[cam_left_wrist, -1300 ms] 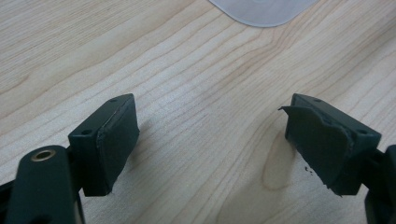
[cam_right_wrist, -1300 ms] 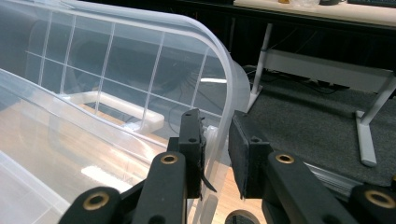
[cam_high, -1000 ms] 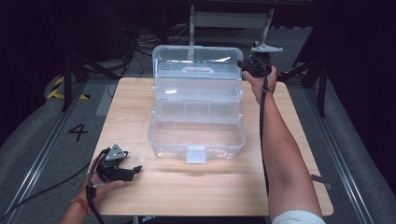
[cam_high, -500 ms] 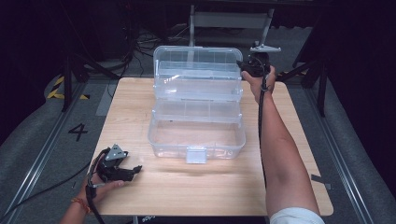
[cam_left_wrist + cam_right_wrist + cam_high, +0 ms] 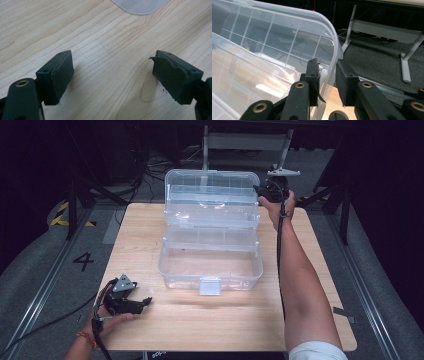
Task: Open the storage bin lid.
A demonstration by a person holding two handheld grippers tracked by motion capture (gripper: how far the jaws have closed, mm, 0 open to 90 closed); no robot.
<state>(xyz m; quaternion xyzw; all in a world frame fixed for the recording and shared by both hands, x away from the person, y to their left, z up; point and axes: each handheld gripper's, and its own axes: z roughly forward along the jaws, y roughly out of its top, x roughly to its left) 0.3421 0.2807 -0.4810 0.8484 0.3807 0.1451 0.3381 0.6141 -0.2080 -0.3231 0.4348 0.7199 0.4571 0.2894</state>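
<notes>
Right gripper [image 5: 327, 80] pinches the raised lid's right edge of the clear plastic tiered storage box [image 5: 210, 240] mid-table [image 5: 150, 330], best guided gently along its hinge arc, while left gripper [image 5: 112, 77], near the box's front-left corner, rests released.

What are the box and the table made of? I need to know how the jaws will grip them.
Box: looks like clear, glossy moulded plastic; the floor shows through its walls and light glints on the rim. Table: light wood or a wood-look laminate with a matt finish; grain lines and a knot show in the left gripper view.
</notes>
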